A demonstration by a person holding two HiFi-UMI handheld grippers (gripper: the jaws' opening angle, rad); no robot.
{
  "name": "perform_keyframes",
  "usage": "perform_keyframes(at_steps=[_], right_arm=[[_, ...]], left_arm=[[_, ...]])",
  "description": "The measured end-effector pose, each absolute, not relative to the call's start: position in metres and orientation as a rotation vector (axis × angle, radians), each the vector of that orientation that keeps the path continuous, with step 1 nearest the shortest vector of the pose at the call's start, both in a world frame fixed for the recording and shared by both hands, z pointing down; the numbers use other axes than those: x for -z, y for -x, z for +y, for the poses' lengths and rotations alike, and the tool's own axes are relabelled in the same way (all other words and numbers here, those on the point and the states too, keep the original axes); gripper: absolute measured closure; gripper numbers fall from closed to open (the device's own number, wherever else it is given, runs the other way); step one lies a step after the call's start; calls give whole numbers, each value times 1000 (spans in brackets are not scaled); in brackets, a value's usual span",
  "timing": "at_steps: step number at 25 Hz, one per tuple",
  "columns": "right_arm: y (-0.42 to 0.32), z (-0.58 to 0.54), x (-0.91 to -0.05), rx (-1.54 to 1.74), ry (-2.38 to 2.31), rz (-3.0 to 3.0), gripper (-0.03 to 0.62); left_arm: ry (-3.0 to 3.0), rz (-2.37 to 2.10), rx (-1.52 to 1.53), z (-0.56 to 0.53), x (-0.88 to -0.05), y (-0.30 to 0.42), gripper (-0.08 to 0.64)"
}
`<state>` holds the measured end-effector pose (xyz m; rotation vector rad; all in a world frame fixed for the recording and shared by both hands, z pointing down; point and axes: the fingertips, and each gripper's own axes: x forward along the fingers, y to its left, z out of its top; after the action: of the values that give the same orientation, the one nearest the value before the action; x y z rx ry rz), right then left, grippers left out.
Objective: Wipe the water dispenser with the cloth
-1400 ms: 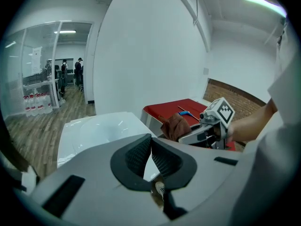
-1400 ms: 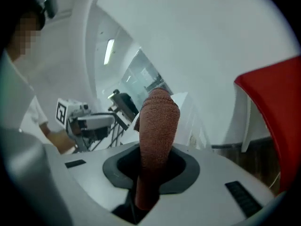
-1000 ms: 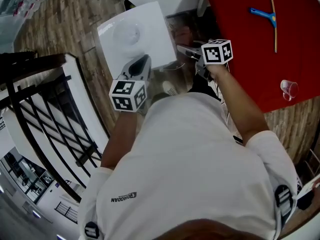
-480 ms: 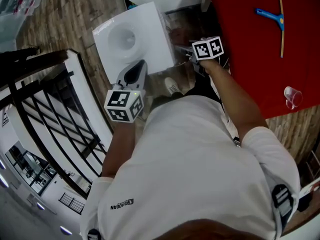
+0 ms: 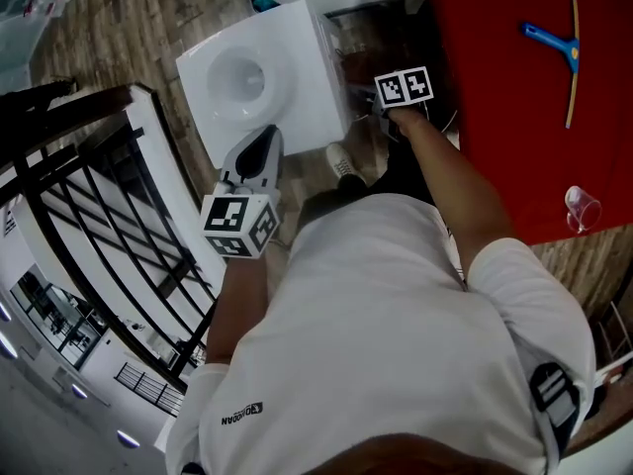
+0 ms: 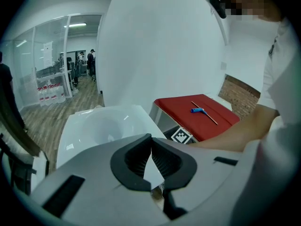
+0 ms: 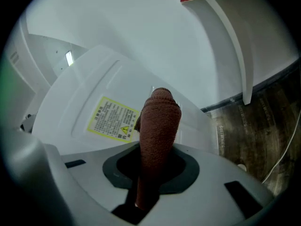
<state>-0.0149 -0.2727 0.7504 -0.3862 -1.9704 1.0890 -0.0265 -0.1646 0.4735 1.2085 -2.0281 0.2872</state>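
Note:
The white water dispenser (image 5: 262, 77) stands in front of me, its round top recess facing up in the head view. My right gripper (image 5: 361, 102) is at the dispenser's right side, shut on a brown cloth (image 7: 159, 121). In the right gripper view the cloth's rolled end lies against the white side panel, beside a yellow warning label (image 7: 110, 118). My left gripper (image 5: 259, 151) hovers at the dispenser's near edge. Its jaws are shut with nothing between them (image 6: 151, 140), and the dispenser top (image 6: 101, 126) lies just beyond.
A red table (image 5: 495, 97) lies to the right, with a blue squeegee (image 5: 554, 46) and a clear plastic cup (image 5: 582, 208) on it. A black railing (image 5: 99, 216) runs along the left. The floor is wood planks; my shoe (image 5: 341, 166) is near the dispenser's base.
The right gripper has moved in closer against the dispenser's side with the cloth. The left gripper has drawn back a little from the dispenser top.

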Motion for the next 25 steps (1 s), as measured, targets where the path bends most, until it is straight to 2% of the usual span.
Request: perform_keyframes(at_steps=[15, 21, 25], right_arm=[[13, -278, -814, -1051, 301, -1877, 522], [12, -282, -803, -1056, 323, -1874, 522], [16, -289, -759, -1083, 409, -1929, 522]], left_arm=[[-1120, -2044, -265, -155, -478, 30, 558], [-1123, -2042, -262, -157, -481, 32, 558], [-1134, -2044, -259, -161, -481, 36, 560]])
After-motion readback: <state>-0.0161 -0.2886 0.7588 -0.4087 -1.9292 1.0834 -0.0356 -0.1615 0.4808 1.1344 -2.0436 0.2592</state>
